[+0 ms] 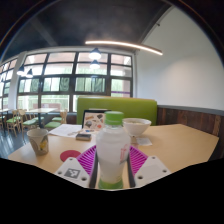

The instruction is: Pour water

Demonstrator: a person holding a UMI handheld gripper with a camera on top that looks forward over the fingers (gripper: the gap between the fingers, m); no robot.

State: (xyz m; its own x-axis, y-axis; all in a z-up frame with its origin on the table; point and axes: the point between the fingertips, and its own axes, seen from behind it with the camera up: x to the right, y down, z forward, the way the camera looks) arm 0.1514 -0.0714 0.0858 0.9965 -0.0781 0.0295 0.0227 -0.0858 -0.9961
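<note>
A white plastic bottle (112,148) with a green cap and a green band at its base stands upright between my gripper's (112,172) two fingers. The purple pads (88,162) press on both sides of the bottle's body. The bottle looks lifted a little above the light wooden table (180,145). A white bowl (136,126) stands on the table just beyond the bottle, slightly to the right. The bottle's lower end is hidden behind the gripper's body.
A paper cup (39,140) with sticks in it stands on the table to the left. A menu card (94,121) and papers lie beyond the bottle. A green sofa (115,106) and large windows (60,85) are at the back.
</note>
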